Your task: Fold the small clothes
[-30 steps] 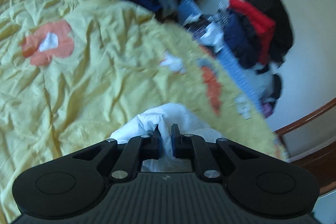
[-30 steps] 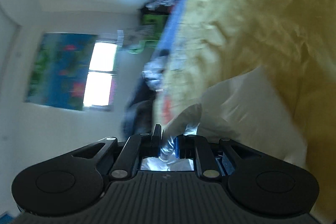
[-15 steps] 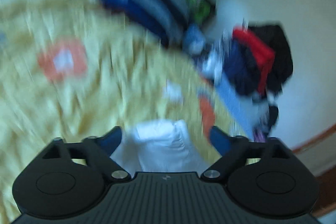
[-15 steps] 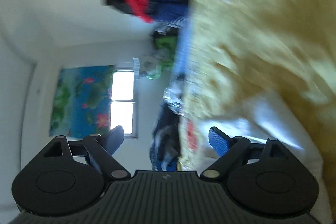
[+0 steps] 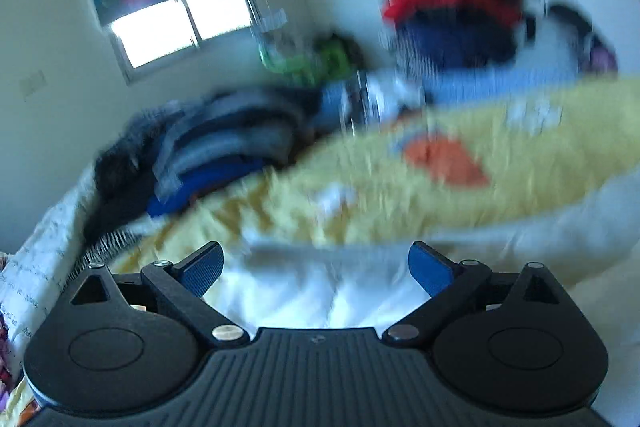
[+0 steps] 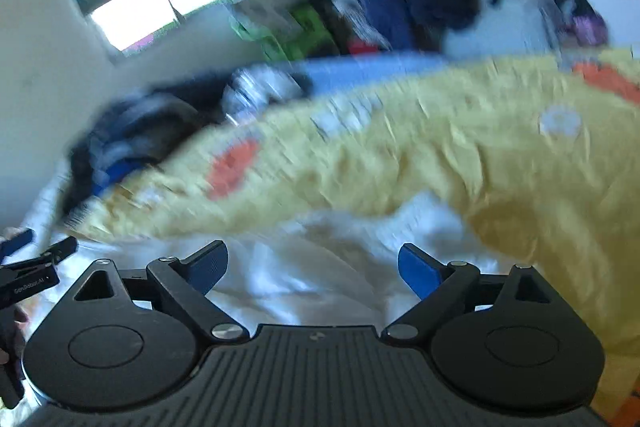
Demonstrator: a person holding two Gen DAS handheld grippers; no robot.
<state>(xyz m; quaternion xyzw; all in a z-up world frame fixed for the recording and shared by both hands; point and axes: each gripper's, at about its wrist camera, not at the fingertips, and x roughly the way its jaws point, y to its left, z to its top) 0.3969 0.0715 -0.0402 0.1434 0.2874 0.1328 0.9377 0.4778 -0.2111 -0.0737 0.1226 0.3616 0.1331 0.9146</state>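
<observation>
A yellow bedspread (image 6: 460, 155) with orange patches, heaped dark clothes (image 5: 224, 147), a bright window (image 5: 180, 23).

Left gripper (image 5: 316, 269): jaws spread wide, blue-padded fingertips (image 5: 202, 269) far apart, nothing between them. Held low, pointing forward, roughly level.

Right gripper (image 6: 314, 269): jaws likewise spread wide, blue pads (image 6: 418, 271) well separated, nothing gripped.

Part of the left gripper shows at the left edge of the right wrist view, so the two sit side by side.
</observation>
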